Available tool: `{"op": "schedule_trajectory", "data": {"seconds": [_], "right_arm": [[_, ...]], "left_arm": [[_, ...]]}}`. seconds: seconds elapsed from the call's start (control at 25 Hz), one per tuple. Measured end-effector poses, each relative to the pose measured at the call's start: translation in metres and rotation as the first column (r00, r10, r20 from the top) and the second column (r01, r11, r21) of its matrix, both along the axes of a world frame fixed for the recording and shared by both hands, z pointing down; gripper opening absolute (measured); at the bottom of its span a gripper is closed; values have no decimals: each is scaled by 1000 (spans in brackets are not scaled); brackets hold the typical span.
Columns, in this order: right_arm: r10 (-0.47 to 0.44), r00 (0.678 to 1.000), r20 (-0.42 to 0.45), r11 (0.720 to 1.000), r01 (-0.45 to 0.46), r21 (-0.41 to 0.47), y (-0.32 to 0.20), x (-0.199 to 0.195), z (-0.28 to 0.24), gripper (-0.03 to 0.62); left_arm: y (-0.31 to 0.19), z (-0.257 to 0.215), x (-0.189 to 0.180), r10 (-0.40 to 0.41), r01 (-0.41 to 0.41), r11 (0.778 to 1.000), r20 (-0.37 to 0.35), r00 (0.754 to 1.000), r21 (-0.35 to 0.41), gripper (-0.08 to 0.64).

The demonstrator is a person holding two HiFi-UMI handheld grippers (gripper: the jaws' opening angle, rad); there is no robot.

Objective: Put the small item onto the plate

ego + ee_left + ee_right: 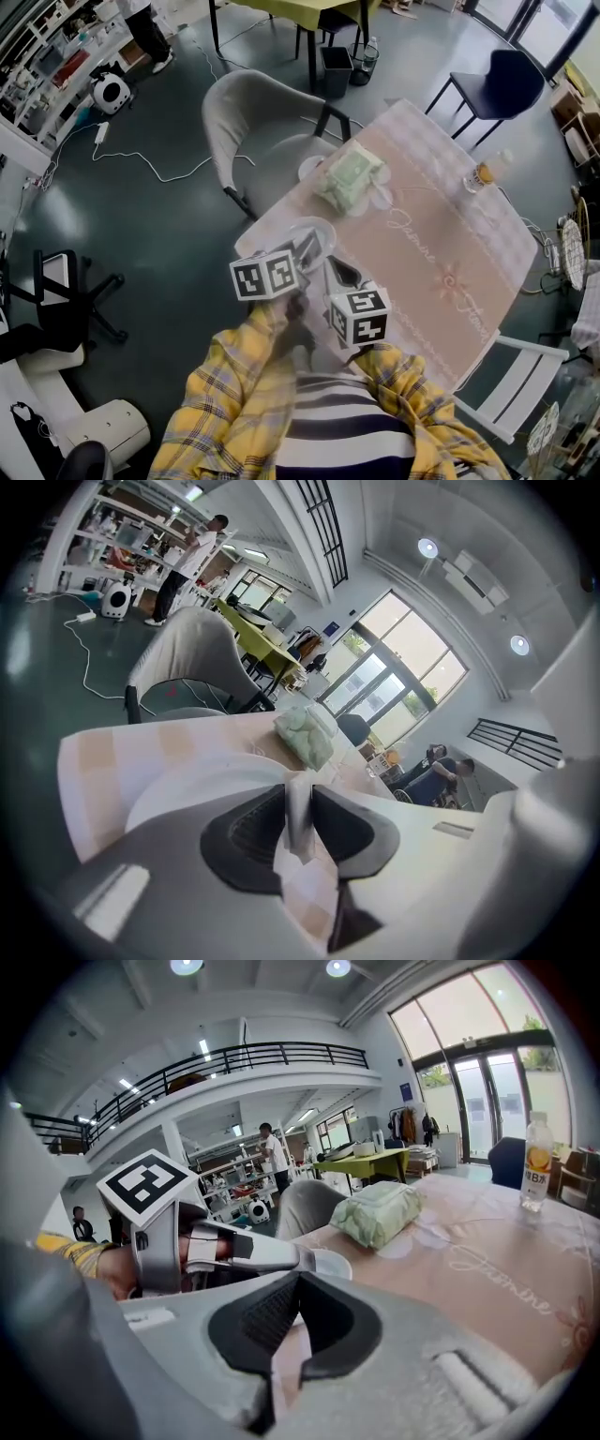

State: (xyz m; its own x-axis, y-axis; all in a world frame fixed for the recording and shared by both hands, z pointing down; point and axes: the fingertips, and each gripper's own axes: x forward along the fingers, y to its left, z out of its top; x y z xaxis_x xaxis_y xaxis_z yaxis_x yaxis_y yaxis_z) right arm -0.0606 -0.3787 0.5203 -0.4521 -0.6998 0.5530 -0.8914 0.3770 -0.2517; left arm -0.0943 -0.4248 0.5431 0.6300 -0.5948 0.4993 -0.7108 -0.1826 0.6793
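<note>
My left gripper is shut on a small white item, a narrow pale piece standing upright between the dark pads. It hangs just over the white plate, which lies near the table's near corner. In the head view the left gripper reaches over the plate's near rim. My right gripper sits just right of the plate. Its jaws are shut tip to tip with nothing between them. From there I see the left gripper's body in front of the plate.
A green packet of wipes lies on the pink tablecloth beyond the plate. A drink bottle stands at the far right edge. A grey armchair faces the table's left side, and a white chair stands at its right.
</note>
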Motion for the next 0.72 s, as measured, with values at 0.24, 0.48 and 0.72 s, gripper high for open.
{"op": "schedule_trajectory", "data": {"seconds": [0.24, 0.48, 0.72], "right_arm": [[-9, 1000, 8, 1000, 9, -4, -1, -3, 2, 2], [-14, 1000, 9, 1000, 14, -5, 1, -6, 3, 2], [-18, 1000, 12, 1000, 19, -6, 2, -7, 4, 1]], "left_arm": [[-5, 0, -14, 8, -16, 999, 153, 988, 52, 150], [0, 4, -22, 27, -72, 990, 338, 941, 122, 238], [4, 16, -30, 20, -85, 987, 434, 901, 133, 336]]}}
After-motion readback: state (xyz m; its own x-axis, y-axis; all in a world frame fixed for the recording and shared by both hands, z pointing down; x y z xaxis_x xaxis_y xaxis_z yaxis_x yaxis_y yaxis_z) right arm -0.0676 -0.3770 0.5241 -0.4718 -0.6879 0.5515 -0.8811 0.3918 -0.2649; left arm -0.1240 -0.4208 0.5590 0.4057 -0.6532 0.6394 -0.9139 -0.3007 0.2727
